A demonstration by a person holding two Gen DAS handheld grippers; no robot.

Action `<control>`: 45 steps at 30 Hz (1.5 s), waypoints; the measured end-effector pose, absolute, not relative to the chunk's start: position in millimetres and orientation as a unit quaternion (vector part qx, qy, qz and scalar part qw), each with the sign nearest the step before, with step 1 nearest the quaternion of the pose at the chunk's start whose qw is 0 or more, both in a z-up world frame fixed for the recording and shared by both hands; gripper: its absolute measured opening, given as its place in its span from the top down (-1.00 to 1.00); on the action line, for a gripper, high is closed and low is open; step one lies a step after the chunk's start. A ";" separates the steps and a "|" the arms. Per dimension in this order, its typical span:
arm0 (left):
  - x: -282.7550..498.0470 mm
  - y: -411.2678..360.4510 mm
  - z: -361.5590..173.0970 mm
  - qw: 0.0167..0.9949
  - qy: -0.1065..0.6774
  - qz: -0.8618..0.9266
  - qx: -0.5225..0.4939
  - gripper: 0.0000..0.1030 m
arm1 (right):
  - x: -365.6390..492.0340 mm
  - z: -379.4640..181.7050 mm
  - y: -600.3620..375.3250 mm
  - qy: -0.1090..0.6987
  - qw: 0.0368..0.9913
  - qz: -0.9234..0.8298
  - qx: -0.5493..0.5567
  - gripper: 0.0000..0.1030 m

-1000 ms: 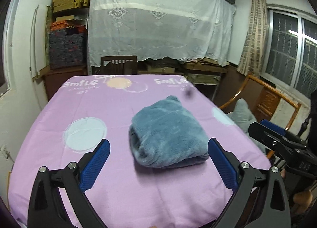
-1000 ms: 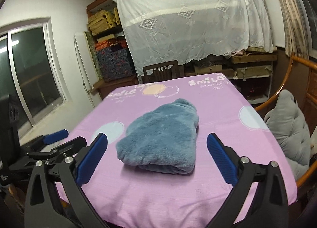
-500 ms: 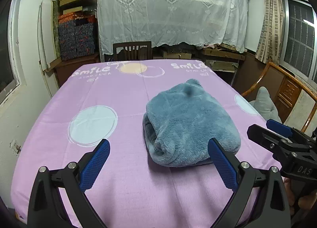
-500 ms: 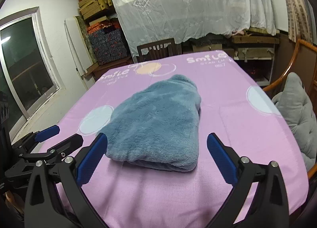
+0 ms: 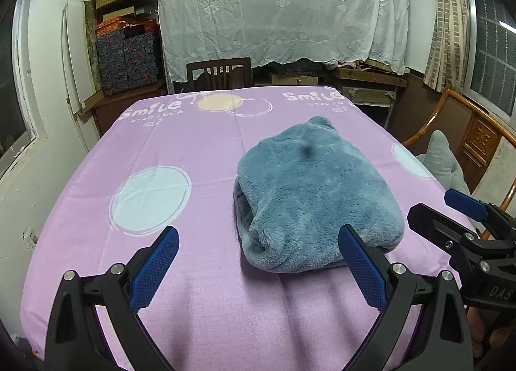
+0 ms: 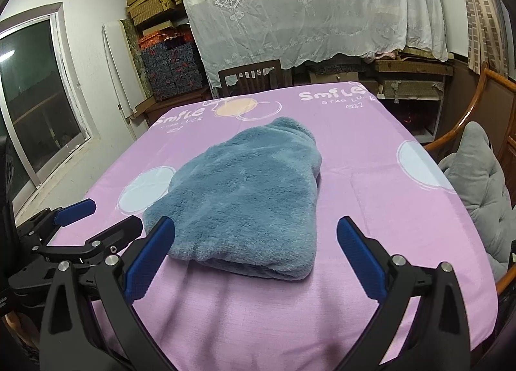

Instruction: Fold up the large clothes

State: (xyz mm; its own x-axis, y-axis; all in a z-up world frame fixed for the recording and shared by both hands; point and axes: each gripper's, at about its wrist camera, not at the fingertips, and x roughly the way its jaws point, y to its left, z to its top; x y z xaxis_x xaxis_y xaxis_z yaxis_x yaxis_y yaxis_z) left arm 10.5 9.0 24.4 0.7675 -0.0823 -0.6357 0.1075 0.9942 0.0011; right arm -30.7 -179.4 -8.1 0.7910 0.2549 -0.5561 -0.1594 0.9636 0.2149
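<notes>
Both sets of jaws gape wide and empty: left gripper (image 5: 258,264), right gripper (image 6: 254,256). Just beyond them at 12 o'clock, the folded blue fleece garment (image 6: 245,197) lies in a compact bundle on the purple-clothed counter (image 5: 161,158), untouched by either.

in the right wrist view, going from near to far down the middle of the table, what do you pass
Right hand-held gripper, open → folded blue fleece garment → peach circle on the purple tablecloth → dark wooden chair → white lace curtain.
</notes>
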 end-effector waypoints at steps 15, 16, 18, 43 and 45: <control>8.8 3.8 24.2 0.941 0.334 -0.044 0.024 -0.93 | -33.0 -7.5 -182.2 0.303 0.943 0.109 0.081 -0.90; 8.4 3.4 24.2 0.941 0.335 -0.044 0.024 -0.93 | -33.1 -7.9 -182.8 0.303 0.943 0.110 0.082 -0.91; 8.1 2.9 24.0 0.941 0.335 -0.045 0.023 -0.93 | -33.9 -8.1 -183.0 0.303 0.943 0.111 0.083 -0.91; 9.3 2.8 19.8 0.938 0.343 -0.047 0.019 -0.93 | -36.9 -10.3 -182.2 0.305 0.942 0.112 0.087 -0.91; 9.5 3.1 19.9 0.938 0.343 -0.047 0.018 -0.93 | -37.4 -10.3 -182.0 0.305 0.942 0.111 0.087 -0.90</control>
State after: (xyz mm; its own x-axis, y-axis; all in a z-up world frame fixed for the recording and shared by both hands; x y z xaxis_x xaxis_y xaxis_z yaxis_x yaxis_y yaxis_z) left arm 9.5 3.1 19.9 0.7605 -0.0761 -0.6448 0.1012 0.9949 0.0020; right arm -37.4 -182.0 -10.3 0.7893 0.2629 -0.5549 -0.1567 0.9600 0.2319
